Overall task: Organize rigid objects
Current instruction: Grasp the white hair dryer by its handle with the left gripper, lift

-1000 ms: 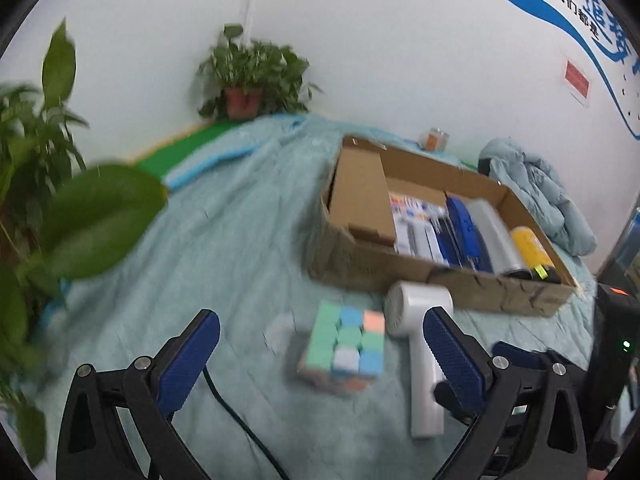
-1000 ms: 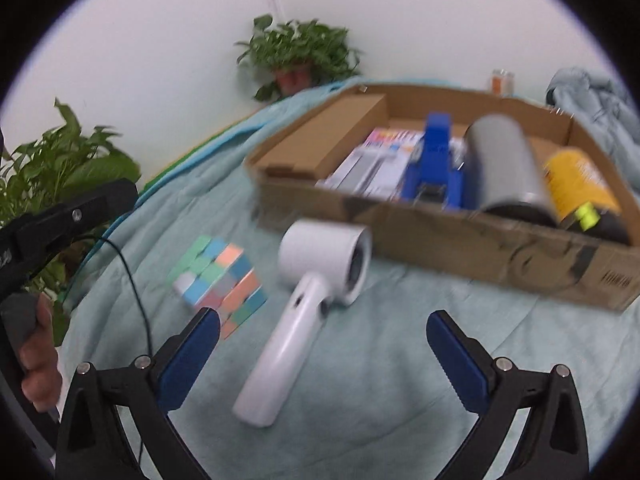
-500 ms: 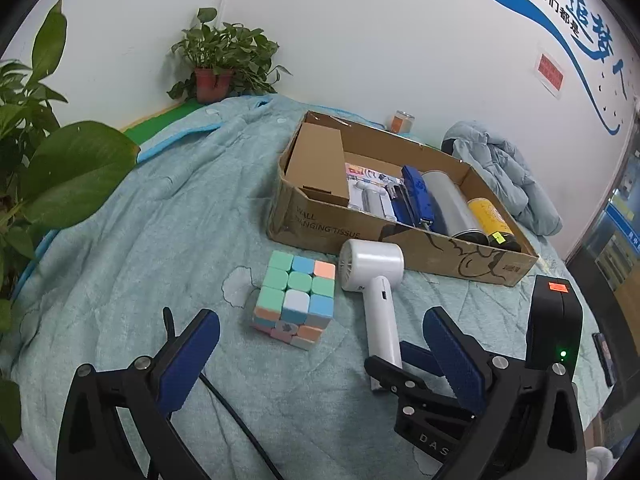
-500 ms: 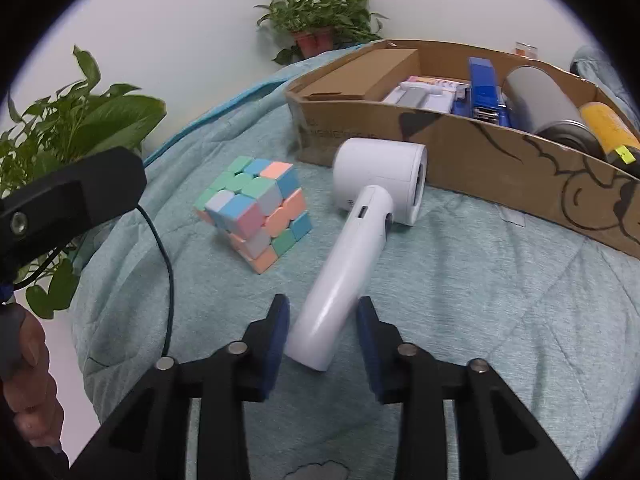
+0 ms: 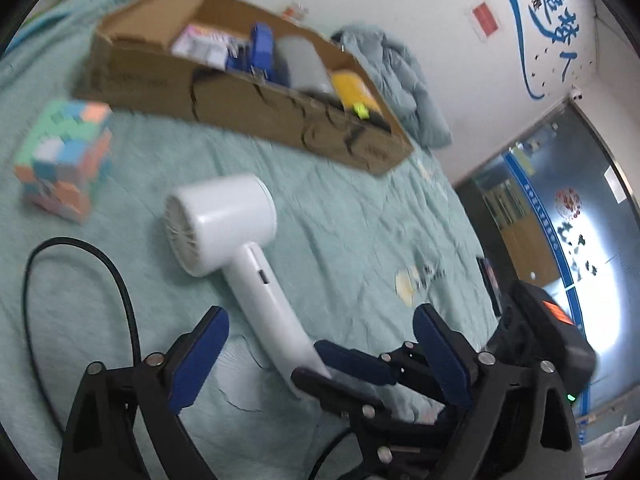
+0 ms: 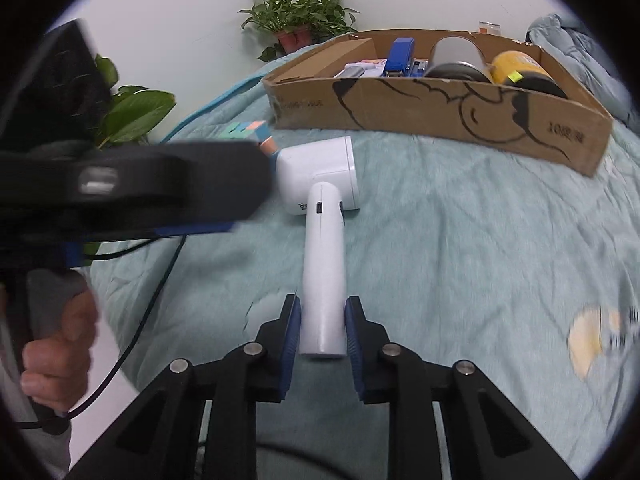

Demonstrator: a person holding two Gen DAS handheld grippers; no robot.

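Note:
A white hair dryer (image 5: 224, 220) lies on the teal bedspread (image 5: 360, 220), its handle (image 6: 323, 264) pointing toward me. My right gripper (image 6: 323, 316) is shut on the end of that handle, a blue pad on each side. My left gripper (image 5: 320, 332) hovers over the same handle end. Its jaws are closing but still wide, and the pads touch nothing. A pastel puzzle cube (image 5: 64, 152) sits left of the dryer. In the right wrist view the cube (image 6: 250, 130) is mostly hidden by the left gripper's body (image 6: 140, 184). Behind stands the cardboard box (image 6: 440, 108).
The box (image 5: 240, 92) holds a blue stapler (image 6: 400, 54), a grey cylinder (image 6: 456, 54) and a yellow can (image 6: 520, 68). A black cable (image 5: 80, 264) loops on the bedspread. A potted plant (image 6: 296, 20) and a bunched blue garment (image 5: 400, 76) sit behind the box. A hand (image 6: 60, 340) holds the left gripper.
My right gripper went from wide open to shut on the dryer handle. The left gripper swung down and right over the dryer, its jaws narrowing. The cube slid to the left edge of its view.

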